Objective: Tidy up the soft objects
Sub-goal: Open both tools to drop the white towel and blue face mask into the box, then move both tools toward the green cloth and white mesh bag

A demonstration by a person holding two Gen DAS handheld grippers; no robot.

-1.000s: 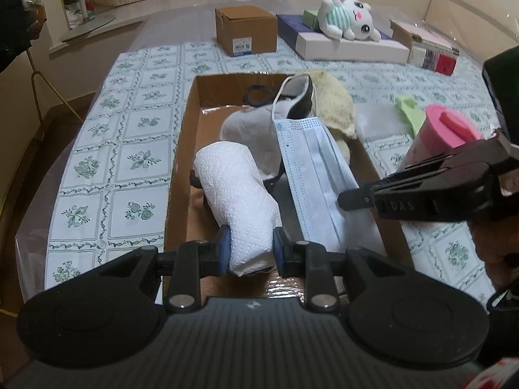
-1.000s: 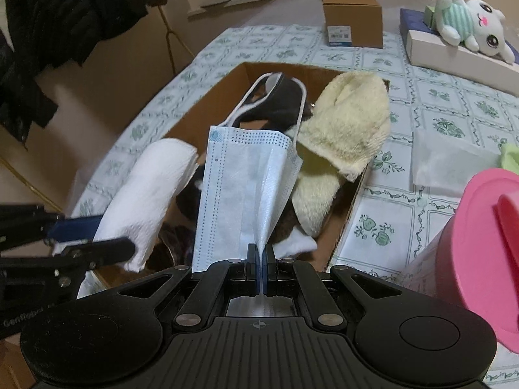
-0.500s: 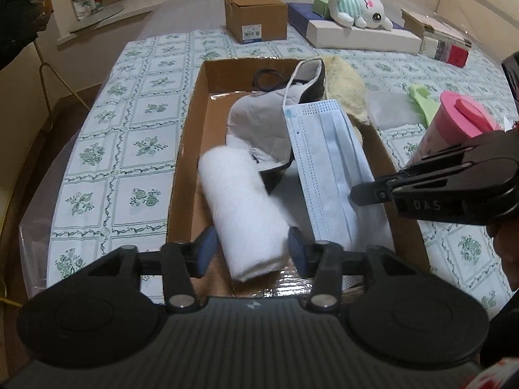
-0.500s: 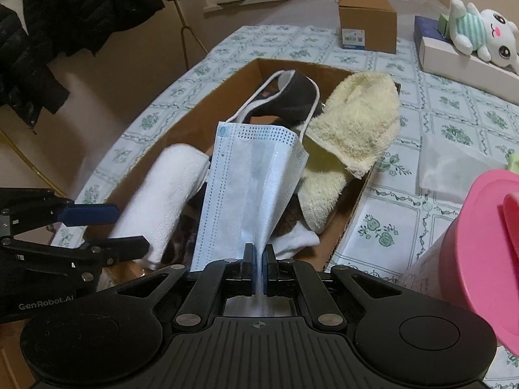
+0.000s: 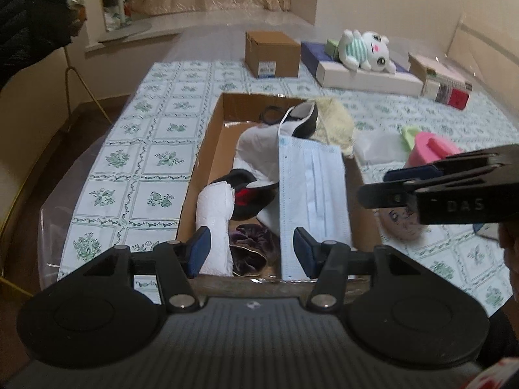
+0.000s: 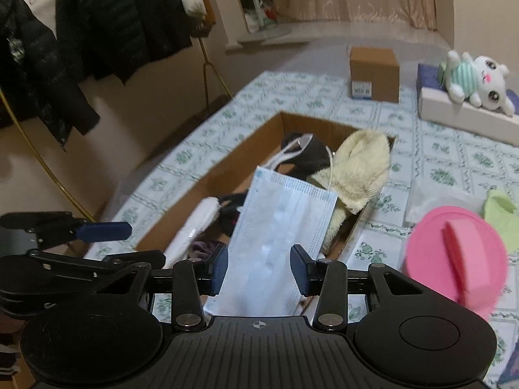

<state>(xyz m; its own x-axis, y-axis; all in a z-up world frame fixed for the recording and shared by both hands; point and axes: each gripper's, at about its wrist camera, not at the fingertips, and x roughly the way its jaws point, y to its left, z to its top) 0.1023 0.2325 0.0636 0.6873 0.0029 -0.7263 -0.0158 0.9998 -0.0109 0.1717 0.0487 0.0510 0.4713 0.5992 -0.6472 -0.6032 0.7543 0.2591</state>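
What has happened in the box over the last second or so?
Both grippers let go: the right gripper has just opened off the face mask, and the left gripper off the white towel roll. Both things now lie in the cardboard box. The yellow cloth stayed put.

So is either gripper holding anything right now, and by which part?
Nothing is held. The right gripper has just opened off the blue face mask; the left gripper is open beside the white paper towel roll.
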